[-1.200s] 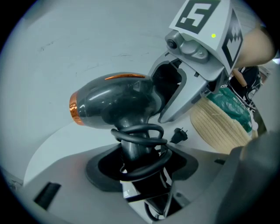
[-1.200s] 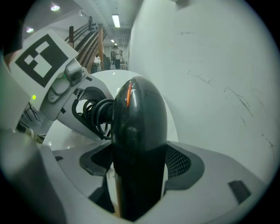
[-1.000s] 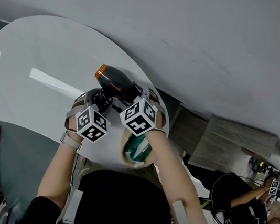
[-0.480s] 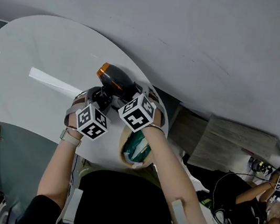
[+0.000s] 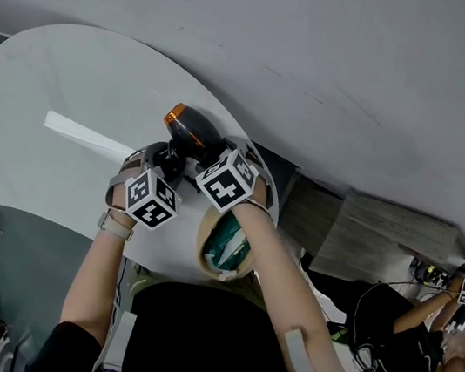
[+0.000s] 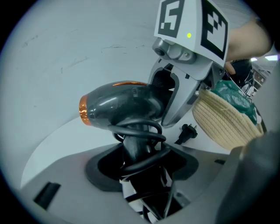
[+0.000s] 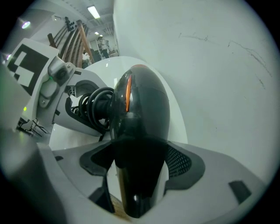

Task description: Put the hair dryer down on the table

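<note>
**Both claws on the hair dryer, tabletop right beneath**

The hair dryer (image 5: 190,132) is up off the surface, over the near right part of the white oval table (image 5: 56,80), and two grippers share it. The left gripper (image 6: 141,162) is clenched on the handle, with the black cord (image 6: 139,130) looped round the handle just above the jaws and the plug (image 6: 187,131) dangling loose beside it. The right gripper (image 7: 140,175) is clamped on the back end of the barrel, mesh pads pressed to either side.

What matters is how the thing lies. The barrel runs straight out from the right claw, its orange-ringed nozzle end pointing away from the person towards the wall. The handle drops from it into the left claw. Both claws tilt steeply downward, so the table is directly below the load.

Whether any part touches the tabletop yet, I cannot tell. My read is that it hangs just above. The woven basket (image 5: 223,250) sits at the table's edge, close behind the claws on the person's side, while the bare white surface opens out to the left. Lowering there looks the clean line, and the plug should land first.
</note>
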